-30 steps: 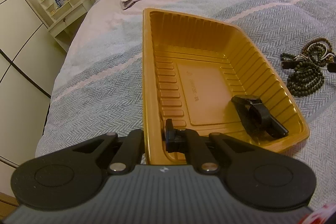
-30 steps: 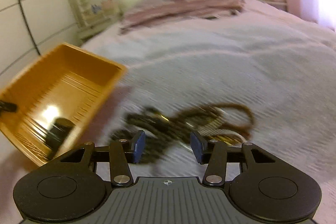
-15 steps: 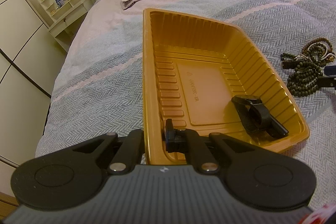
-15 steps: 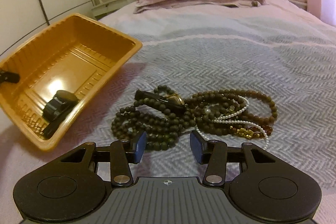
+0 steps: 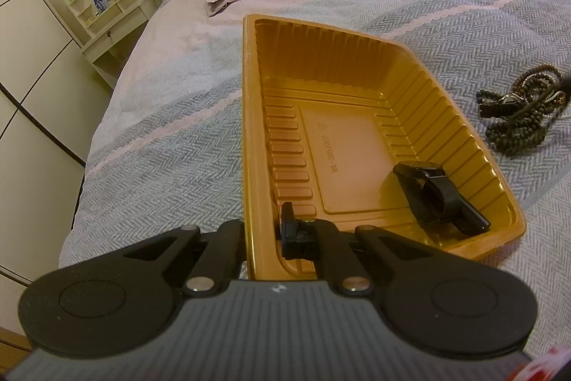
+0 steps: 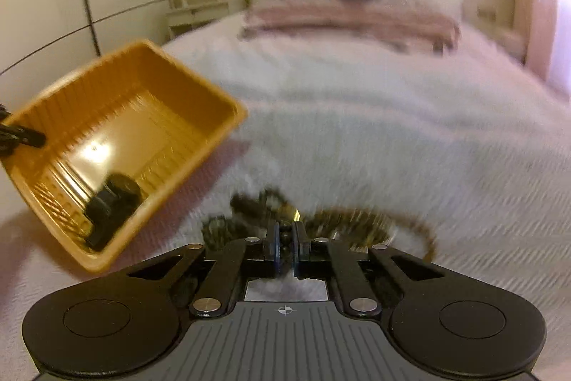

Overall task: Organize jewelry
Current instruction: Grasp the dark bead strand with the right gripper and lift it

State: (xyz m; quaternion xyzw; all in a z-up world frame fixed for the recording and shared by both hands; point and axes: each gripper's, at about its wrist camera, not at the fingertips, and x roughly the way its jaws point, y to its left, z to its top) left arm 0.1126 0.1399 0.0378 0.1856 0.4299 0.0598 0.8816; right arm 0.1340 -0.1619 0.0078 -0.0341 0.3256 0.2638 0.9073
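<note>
**Bead tangle is going to come up in a clump**

Left gripper point(image 5: 264, 231) has its jaws clamped tight on the orange tray's point(image 5: 249, 116) near rim. One black watch point(image 5: 437, 197) sits inside.

Right gripper point(image 6: 284, 250) has just been closing; its jaws pinch a dark strand from the bead pile point(image 6: 321, 220) lying on the bed point(image 6: 392, 131).

Beads are light, floppy and snag easily. Strand count is too blurry to tell.

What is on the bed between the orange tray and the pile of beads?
Nothing. In the left wrist view only bare striped bedspread lies between the orange tray and the pile of beads. The black watch sits inside the tray.
</note>
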